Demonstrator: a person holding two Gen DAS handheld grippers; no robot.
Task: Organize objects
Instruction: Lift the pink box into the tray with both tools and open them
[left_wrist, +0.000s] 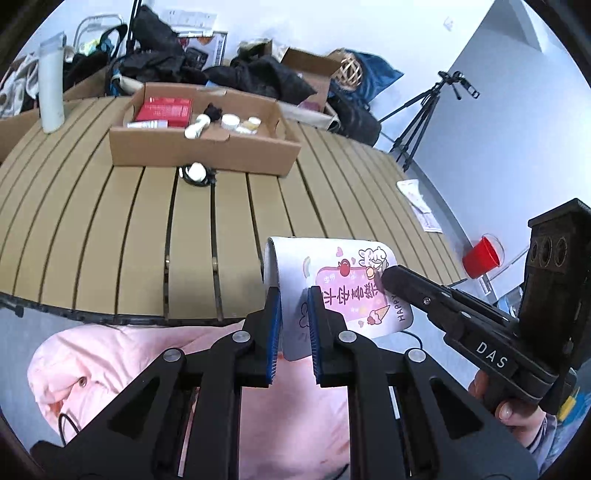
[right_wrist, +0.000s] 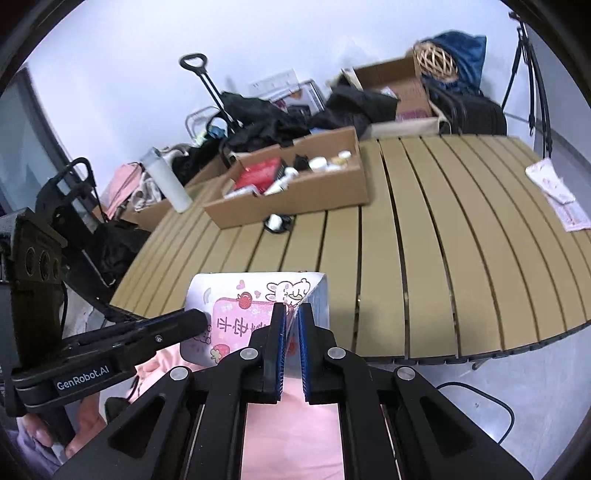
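Left gripper (left_wrist: 294, 295): jaws clamped on the near left edge of the printed bag (left_wrist: 343, 284); the thin sheet runs between the blue pads.
Right gripper (right_wrist: 291, 314): jaws clamped on the bag's right side (right_wrist: 255, 306), at its folded corner.
Printed bag: white with a pink panel, cartoon figures and lettering; held in the air between both grippers, at the near edge of the slatted table (left_wrist: 92, 221), above pink clothing (left_wrist: 122, 362).
Cardboard box (left_wrist: 207, 151): open, at the far side of the table, holding a red carton (left_wrist: 164, 109), small white jars (left_wrist: 231, 121) and a tube.
Small white and black thing (left_wrist: 196, 172): on the slats, just in front of the box.
White bottle (left_wrist: 51, 85): upright at the far left corner of the table.
Left view only: a red cup (left_wrist: 480, 256) off the table's right side, a tripod (left_wrist: 424, 114) against the wall, and the hand (left_wrist: 517, 410) gripping the right gripper's handle.
Right view only: a black cart handle (right_wrist: 207, 85) standing up from the clutter behind the table, a cable (right_wrist: 491, 410) on the floor, and the left gripper's body with a lettered label.
Both views: papers (right_wrist: 554, 192) on the table's right part, a wicker ball (right_wrist: 436, 61) and dark bags behind.
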